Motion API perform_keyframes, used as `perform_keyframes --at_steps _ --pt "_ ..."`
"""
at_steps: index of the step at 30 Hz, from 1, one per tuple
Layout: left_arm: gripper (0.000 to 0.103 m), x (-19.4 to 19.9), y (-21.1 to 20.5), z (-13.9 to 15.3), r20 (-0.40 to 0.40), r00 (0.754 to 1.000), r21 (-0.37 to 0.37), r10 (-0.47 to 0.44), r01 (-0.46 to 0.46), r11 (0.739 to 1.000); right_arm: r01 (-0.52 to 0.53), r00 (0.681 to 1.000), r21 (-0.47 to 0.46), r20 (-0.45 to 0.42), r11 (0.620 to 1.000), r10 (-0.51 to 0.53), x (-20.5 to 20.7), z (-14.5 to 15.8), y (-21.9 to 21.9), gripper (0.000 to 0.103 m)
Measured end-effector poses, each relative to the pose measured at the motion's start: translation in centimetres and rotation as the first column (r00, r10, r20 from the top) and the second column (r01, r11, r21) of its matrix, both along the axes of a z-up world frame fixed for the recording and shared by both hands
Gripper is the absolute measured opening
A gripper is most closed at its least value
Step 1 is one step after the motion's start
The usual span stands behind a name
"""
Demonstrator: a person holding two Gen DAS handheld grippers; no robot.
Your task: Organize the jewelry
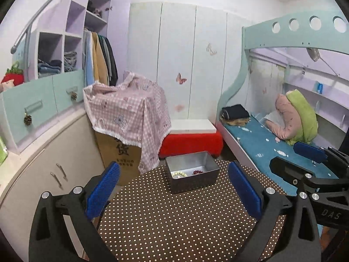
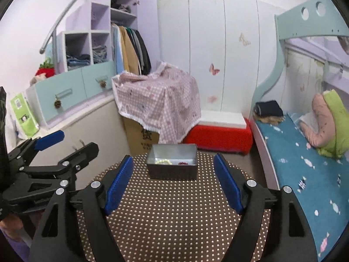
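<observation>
A grey metal box (image 1: pixel 192 182) stands at the far side of a brown dotted table (image 1: pixel 174 222). Inside it lie a white bead bracelet (image 1: pixel 179 174) and a dark red bead bracelet (image 1: pixel 198 171). My left gripper (image 1: pixel 174 190) is open and empty, held back from the box. The right wrist view shows the same box (image 2: pixel 172 170) with the white bracelet (image 2: pixel 163 162) and red bracelet (image 2: pixel 183 163). My right gripper (image 2: pixel 173 181) is open and empty, just short of the box. Each gripper shows at the edge of the other's view.
A cardboard box under a pink checked cloth (image 1: pixel 128 111) stands behind the table on the left. A red bench (image 1: pixel 192 142) sits behind the metal box. A bed with a blue cover (image 1: pixel 261 144) is to the right, cabinets (image 1: pixel 43 170) to the left.
</observation>
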State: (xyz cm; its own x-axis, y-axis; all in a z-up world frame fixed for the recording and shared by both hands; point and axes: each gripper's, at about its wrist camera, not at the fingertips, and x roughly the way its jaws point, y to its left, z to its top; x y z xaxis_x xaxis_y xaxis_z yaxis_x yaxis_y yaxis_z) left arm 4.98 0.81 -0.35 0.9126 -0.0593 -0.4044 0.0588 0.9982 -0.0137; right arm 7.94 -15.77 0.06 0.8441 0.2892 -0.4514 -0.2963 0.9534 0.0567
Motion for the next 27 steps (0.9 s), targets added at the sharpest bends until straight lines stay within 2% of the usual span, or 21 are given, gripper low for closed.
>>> perform_keyframes --at_steps 13,16,20,27 --pt "0.096 -5.6 -0.6 2.4 0.175 0.985 0.020 0.012 -0.016 1.000 0.042 0.989 0.009 0.142 0.999 -0.043 -6.6 2.7 0.1 0.074" --pt "0.096 -6.3 -0.7 2.5 0.207 0.978 0.020 0.019 -0.023 1.000 0.057 0.984 0.009 0.171 0.998 -0.057 -7.4 3.0 0.0 0.081" --pt "0.096 -6.7 -0.6 2.5 0.210 0.978 0.004 0.006 -0.007 1.000 0.060 0.981 0.018 0.183 0.998 -0.063 -8.0 3.1 -0.1 0.082" --pt "0.096 -7.2 -1.1 2.5 0.235 0.972 0.024 0.015 -0.021 0.999 0.073 0.979 0.016 0.192 0.997 -0.074 -8.2 3.2 -0.2 0.083"
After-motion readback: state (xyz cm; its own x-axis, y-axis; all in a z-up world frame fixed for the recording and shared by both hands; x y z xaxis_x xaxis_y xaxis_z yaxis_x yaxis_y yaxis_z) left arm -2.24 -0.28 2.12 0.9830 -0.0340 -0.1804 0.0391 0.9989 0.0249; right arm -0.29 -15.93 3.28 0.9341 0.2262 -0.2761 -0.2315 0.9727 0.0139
